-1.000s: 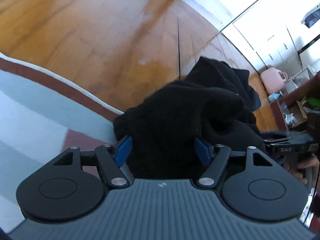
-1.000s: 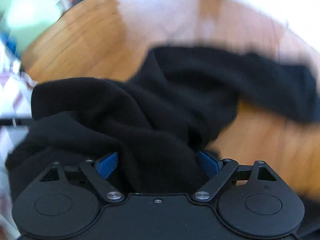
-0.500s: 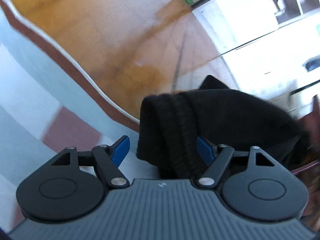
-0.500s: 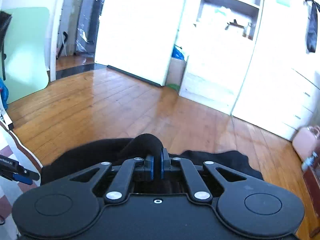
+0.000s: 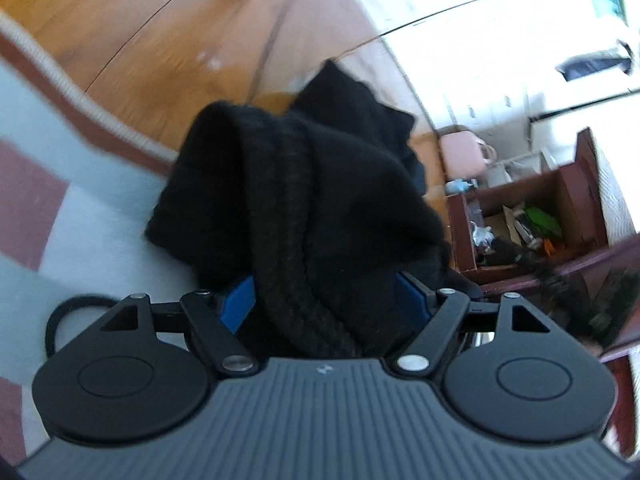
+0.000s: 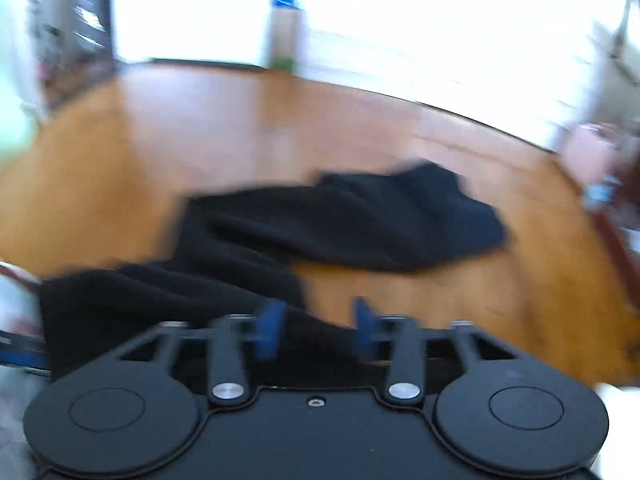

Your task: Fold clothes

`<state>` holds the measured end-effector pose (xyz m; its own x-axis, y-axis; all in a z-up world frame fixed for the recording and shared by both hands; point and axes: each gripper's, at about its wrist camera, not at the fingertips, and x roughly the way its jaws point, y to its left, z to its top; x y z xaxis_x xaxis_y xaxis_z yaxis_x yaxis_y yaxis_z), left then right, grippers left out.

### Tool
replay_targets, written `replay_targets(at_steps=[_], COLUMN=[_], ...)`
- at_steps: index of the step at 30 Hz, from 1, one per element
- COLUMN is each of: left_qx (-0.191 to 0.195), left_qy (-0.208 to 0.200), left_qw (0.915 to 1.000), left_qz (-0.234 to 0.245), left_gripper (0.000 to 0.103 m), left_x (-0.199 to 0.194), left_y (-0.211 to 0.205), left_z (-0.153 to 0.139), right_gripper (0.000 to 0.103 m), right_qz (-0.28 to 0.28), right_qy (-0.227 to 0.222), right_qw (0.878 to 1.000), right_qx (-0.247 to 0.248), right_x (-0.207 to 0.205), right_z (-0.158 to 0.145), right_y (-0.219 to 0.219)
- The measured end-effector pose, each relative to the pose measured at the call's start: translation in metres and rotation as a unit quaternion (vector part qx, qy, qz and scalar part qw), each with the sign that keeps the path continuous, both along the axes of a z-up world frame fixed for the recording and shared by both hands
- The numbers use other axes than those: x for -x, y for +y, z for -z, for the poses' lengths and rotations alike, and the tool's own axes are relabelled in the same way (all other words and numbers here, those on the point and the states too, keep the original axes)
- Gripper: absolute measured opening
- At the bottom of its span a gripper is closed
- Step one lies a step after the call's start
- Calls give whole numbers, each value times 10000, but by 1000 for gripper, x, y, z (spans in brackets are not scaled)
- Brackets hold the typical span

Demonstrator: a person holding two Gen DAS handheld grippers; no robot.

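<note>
A black knit garment (image 5: 304, 200) is bunched between the blue fingers of my left gripper (image 5: 324, 304), which stand wide apart with thick fabric filling the gap, over the edge of a grey and maroon rug (image 5: 72, 208). In the right wrist view the same garment (image 6: 360, 220) trails across the wooden floor (image 6: 500, 304). My right gripper (image 6: 316, 328) has its blue fingers apart, with a fold of the cloth below and left of them. The view is blurred.
A dark red wooden shelf (image 5: 520, 216) with clutter stands right of the garment, with a pink container (image 5: 462, 156) by it. White cabinets (image 6: 440, 40) line the far wall. A black cable loop (image 5: 72, 312) lies on the rug.
My right gripper was shut on a fold of the garment half a second ago; its fingers have since opened and it has tipped down towards the floor. The left gripper has lifted the bunched cloth.
</note>
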<state>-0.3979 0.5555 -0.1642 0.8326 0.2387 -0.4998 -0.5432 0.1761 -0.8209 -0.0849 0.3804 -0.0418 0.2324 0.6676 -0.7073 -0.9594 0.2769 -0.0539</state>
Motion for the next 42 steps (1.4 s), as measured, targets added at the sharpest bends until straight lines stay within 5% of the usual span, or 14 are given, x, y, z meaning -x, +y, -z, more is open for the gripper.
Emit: replay_targets(at_steps=[3,10,12,15,18,19,22,23,25,27,31,36,39,42], left_qx=[-352,362,296,212,-137,-283,-1043,-1766,-2909,-3346,-2632,-751,-726,-1190], left_qy=[14,-712,-827,-1297,-1455,-1307,-580,103,1332,2169,2584,1700,1064,1122], left_qw=[9993,9965,9959,9908,9882,9896,9900,9809,9436,9141,9274,9825,9911,9853], left_qz=[147,256,232,324,454,537,757,814,855,732,619,121,-330,-488], left_gripper=[68,29,9,9,9,9,15,21,60,63,65,65,65,68], left_x=[-8,-6,-9,-9,-10,-7,-3,-3,-4,-5,-6,14,29,5], left_y=[-1,2,0,-10,-20,-23,-33,-44,-67,-77,-58,-11,-3,-3], left_z=[-9,13,12,2,-16,-22,-48,-68,-97,-106,-74,-19,-13,-13], right_gripper=[60,60,61,81,82,78,13,8,8,8,8,8,9,9], right_qz=[-1066,-2561,-2948,-3085,-3032,-2979,-2439,-2073,-1499,-1132,-692,-464,-196,15], right_qy=[634,814,588,-191,-1393,-1608,-2143,-2406,-2622,-2233,-2092,-2115,-2027,-1212], right_qw=[9922,9608,9499,9478,9412,9400,9455,9482,9532,9679,9747,9760,9790,9871], right_qx=[99,675,853,784,529,439,257,94,-158,-224,-367,-208,106,1043], right_x=[39,112,137,157,174,168,149,142,124,98,68,49,35,9], right_z=[0,51,61,71,83,82,70,59,39,16,-2,11,20,66], right_y=[3,10,4,2,0,3,9,10,12,16,12,-6,-17,-8])
